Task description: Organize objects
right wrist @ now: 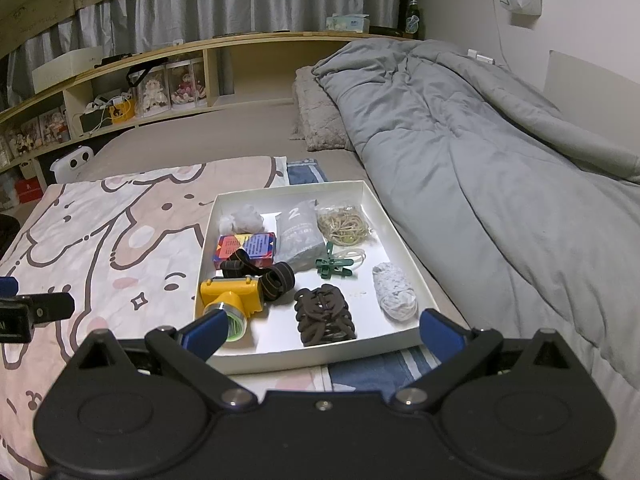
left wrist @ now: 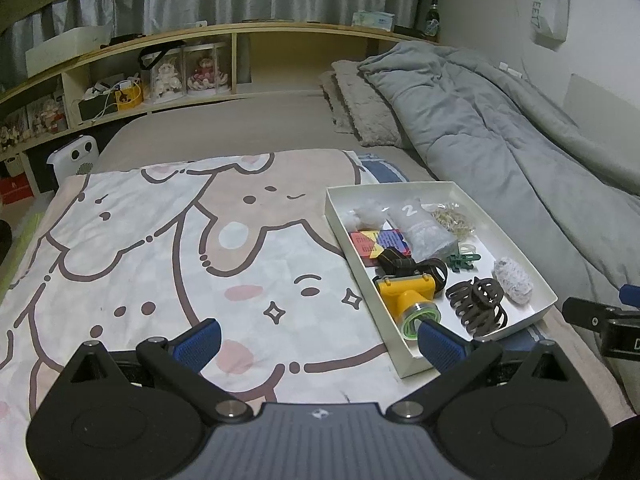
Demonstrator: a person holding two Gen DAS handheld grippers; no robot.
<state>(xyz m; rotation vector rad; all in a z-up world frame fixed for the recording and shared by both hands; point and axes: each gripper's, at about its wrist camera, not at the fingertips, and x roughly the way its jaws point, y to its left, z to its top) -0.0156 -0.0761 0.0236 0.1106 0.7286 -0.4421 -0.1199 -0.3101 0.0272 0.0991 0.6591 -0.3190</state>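
A shallow white tray point(left wrist: 516, 236) point(right wrist: 392, 224) lies on the bed and holds several small items: a yellow headlamp point(left wrist: 404, 290) point(right wrist: 232, 294) with a dark strap, brown hair claws point(left wrist: 478, 304) point(right wrist: 324, 314), a green clip point(left wrist: 462, 261) point(right wrist: 334, 266), a colourful box point(left wrist: 380, 242) point(right wrist: 248, 249), a grey pouch point(right wrist: 300, 236), a bag of rubber bands point(right wrist: 344, 224) and a white bundle point(right wrist: 394, 292). My left gripper point(left wrist: 320, 342) is open and empty over the printed blanket, left of the tray. My right gripper point(right wrist: 322, 334) is open and empty at the tray's near edge.
A cartoon-print blanket point(left wrist: 160, 248) covers the near bed. A grey duvet point(right wrist: 480, 152) lies bunched to the right, with a pillow point(right wrist: 316, 120) behind it. Wooden shelves point(left wrist: 160, 72) with dolls and boxes run along the far side.
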